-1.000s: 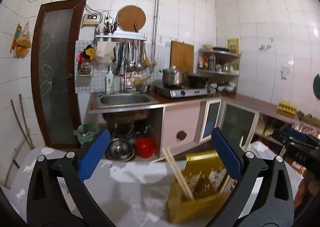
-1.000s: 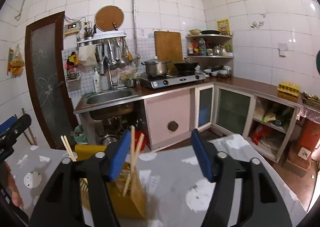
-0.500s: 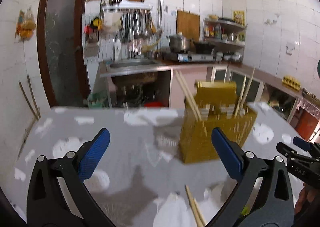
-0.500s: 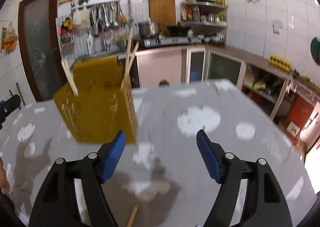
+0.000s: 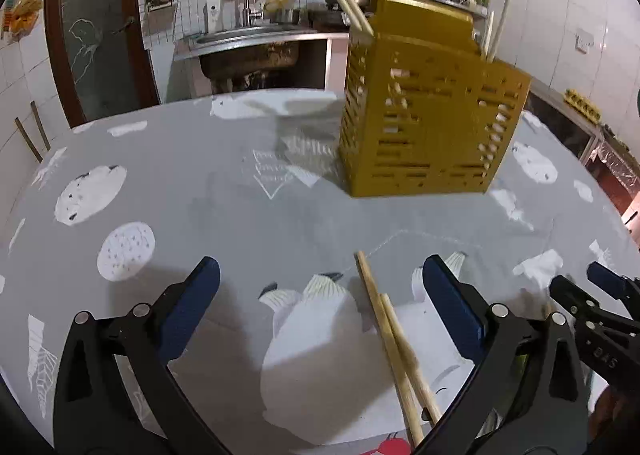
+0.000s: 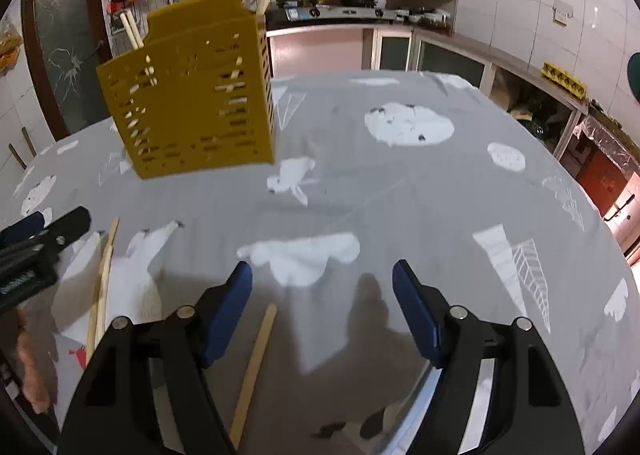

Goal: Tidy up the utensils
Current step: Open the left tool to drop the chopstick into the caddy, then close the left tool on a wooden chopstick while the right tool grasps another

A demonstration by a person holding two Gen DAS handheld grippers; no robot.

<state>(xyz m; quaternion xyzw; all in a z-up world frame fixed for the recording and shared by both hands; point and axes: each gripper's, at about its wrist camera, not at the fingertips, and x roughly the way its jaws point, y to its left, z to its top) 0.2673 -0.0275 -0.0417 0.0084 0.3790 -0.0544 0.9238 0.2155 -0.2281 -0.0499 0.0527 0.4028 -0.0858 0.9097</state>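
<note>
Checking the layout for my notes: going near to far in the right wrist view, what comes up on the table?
Single chopstick → white cloud print → rabbit print → yellow utensil holder, chopsticks standing in it.

Mustard-yellow slotted utensil holder (image 5: 432, 119), upper centre, with pale wooden chopsticks (image 5: 347, 2) standing in it. Surface (image 5: 224, 223) covered in grey cloth printed with white clouds, dotted discs and line-drawn triangles. Two light tan chopsticks (image 5: 394, 343), lower centre. Left tongs (image 5: 320, 305) and right tongs (image 6: 322, 305): black arms, blue pads. Background walls white-tiled.
</note>
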